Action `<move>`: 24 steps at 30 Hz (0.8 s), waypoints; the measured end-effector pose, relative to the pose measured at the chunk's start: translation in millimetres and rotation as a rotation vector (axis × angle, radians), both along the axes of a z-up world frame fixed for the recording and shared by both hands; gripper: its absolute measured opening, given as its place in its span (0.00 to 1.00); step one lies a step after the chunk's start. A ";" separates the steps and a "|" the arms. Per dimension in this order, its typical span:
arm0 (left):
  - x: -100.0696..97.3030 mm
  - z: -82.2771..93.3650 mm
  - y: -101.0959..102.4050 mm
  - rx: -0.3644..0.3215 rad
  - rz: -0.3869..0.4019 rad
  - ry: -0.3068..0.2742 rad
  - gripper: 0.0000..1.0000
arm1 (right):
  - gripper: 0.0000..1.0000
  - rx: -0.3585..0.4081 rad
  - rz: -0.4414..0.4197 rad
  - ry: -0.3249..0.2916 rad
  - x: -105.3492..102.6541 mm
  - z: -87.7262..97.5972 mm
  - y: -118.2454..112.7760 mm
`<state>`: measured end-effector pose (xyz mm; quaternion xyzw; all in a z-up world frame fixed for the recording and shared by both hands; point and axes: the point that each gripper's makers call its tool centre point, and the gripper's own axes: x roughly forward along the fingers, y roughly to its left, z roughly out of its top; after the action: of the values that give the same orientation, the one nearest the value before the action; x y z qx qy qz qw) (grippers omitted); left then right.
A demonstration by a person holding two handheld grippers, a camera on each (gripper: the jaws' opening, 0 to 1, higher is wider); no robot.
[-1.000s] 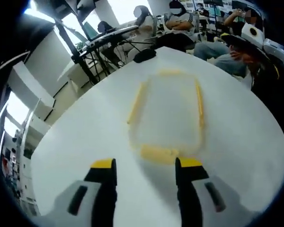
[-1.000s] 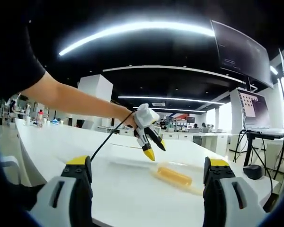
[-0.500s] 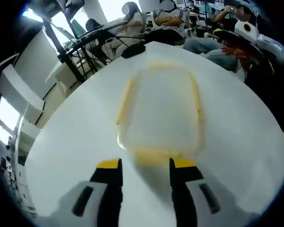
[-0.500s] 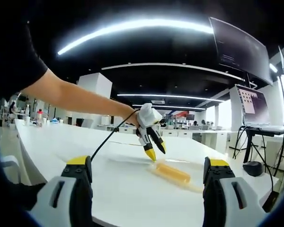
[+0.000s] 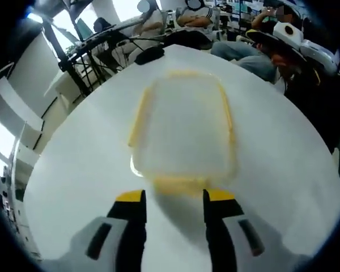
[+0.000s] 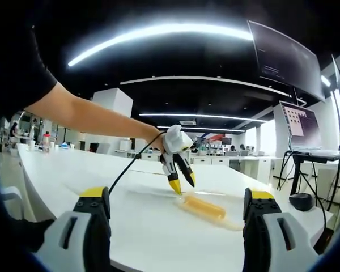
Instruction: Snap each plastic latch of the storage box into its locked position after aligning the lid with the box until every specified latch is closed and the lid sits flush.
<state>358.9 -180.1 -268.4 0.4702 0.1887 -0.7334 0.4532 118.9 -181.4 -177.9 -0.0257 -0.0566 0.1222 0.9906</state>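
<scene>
A clear storage box (image 5: 183,124) with a yellow-edged lid lies flat on a white desk (image 5: 73,170) in an open office. From the left gripper view, the left gripper (image 5: 171,199) hangs just above the box's near end, its two yellow-tipped jaws a little apart and holding nothing. Between those tips sits the near yellow latch (image 5: 178,184), almost touching them. A second ago the jaws stood wider and the latch lay further ahead; the gripper has closed in and narrowed, so it looks lined up to press this latch shut.

The lid appears seated on the box, though blur hides whether it sits flush. Yellow strips run along both long sides and the far end; whether those are locked cannot be told.

From the right gripper view, the right gripper (image 6: 178,199) waits low at the desk edge, jaws wide apart and empty, well back from the box. A bare arm (image 6: 90,119) reaches across, carrying the left gripper down to the latch. No latch appears to be snapped yet.
</scene>
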 end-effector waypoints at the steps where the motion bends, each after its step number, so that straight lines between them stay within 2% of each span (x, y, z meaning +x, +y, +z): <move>1: -1.0 -0.4 -0.5 0.000 0.003 0.011 0.38 | 0.99 0.000 -0.001 0.001 -0.1 -0.5 -1.2; 13: -4.7 -3.5 -0.9 0.015 -0.018 0.034 0.40 | 0.98 0.005 -0.001 0.009 2.4 -2.9 -2.2; 20: -14.1 -4.0 -0.6 0.020 -0.026 0.065 0.43 | 0.98 0.008 0.000 0.016 3.9 -4.8 -2.9; 24: -11.7 -6.2 -0.4 0.031 -0.022 0.056 0.43 | 0.98 0.010 0.000 0.016 2.8 -5.6 -2.9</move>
<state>347.2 -180.5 -274.6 0.4584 0.2077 -0.7483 0.4323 121.7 -184.3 -183.6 -0.0196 -0.0492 0.1223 0.9911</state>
